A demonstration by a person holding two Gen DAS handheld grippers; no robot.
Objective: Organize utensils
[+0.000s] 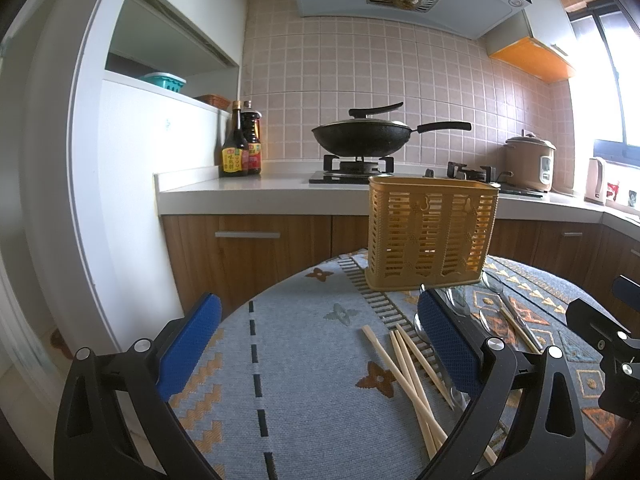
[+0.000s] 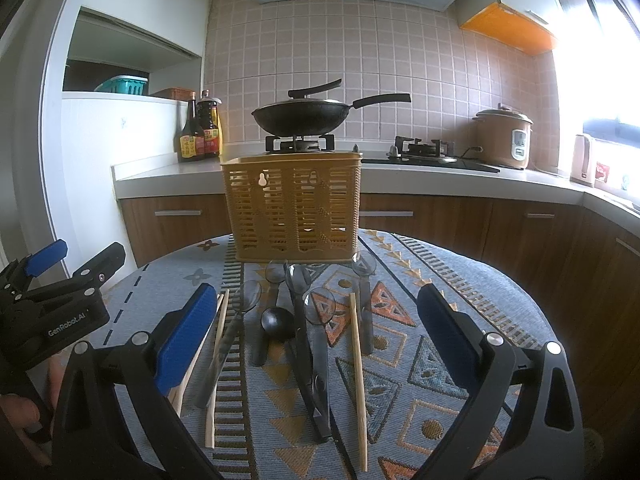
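Note:
A tan slotted utensil basket [image 2: 294,204] stands upright at the far side of the round table, also seen in the left wrist view as the basket [image 1: 430,234]. In front of it lie several dark plastic spoons [image 2: 298,320], a black ladle-like spoon [image 2: 276,322] and wooden chopsticks [image 2: 359,372]. More chopsticks [image 1: 412,376] lie between my left gripper's fingers. My left gripper [image 1: 320,344] is open above the cloth, holding nothing. My right gripper [image 2: 316,332] is open over the spoons, holding nothing. The left gripper [image 2: 52,300] shows at the right wrist view's left edge.
The table wears a grey-blue patterned cloth [image 2: 440,288]. Behind it runs a white counter [image 2: 400,176] with a black wok [image 2: 296,118] on the stove, sauce bottles [image 2: 198,128], a rice cooker [image 2: 504,138] and a kettle [image 2: 582,160]. Wooden cabinets [image 1: 248,252] stand below.

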